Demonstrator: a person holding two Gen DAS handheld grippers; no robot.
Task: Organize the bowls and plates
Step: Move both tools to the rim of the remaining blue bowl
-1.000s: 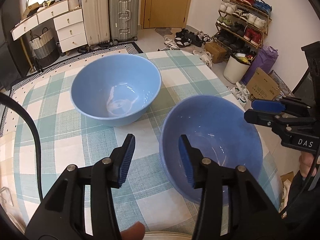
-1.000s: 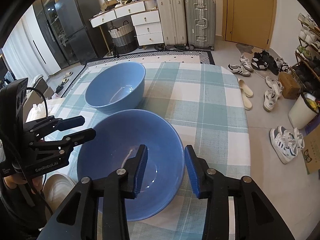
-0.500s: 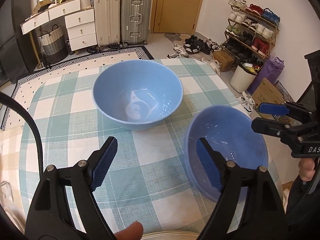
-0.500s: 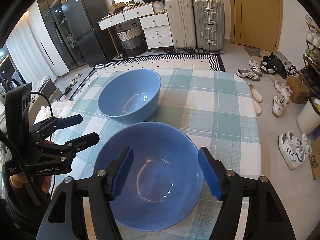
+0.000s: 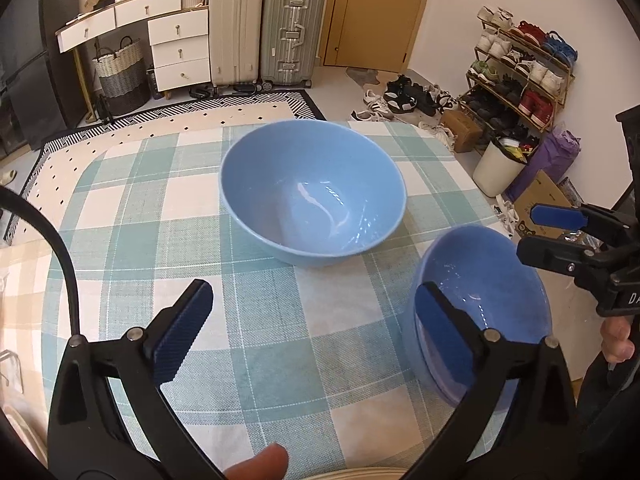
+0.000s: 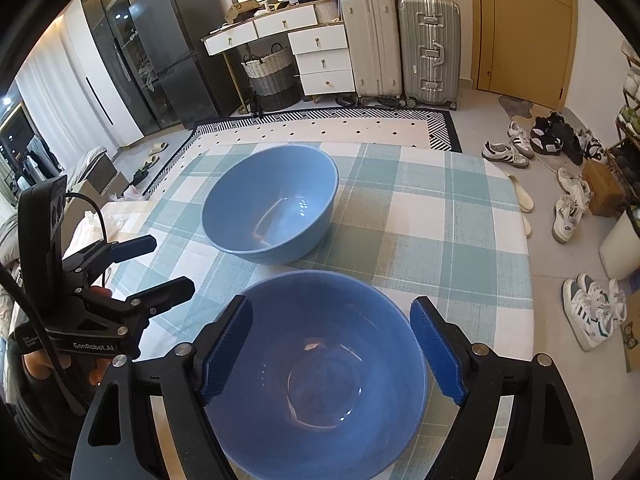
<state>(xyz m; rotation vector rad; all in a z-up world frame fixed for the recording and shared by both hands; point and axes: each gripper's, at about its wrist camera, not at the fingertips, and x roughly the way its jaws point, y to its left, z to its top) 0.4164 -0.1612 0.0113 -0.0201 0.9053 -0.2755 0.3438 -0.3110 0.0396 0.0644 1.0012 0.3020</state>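
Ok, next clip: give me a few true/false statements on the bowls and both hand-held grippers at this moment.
1. Two blue bowls sit on the checked tablecloth. True: the far bowl and the near bowl.
2. The bowls are stacked. False: they sit apart, neither inside the other.
3. The right hand-held gripper is open, with the near bowl between its fingers. True.
4. The left hand-held gripper is clamped on the far bowl. False: it is open and holds nothing.
5. The far bowl holds food. False: it is empty.
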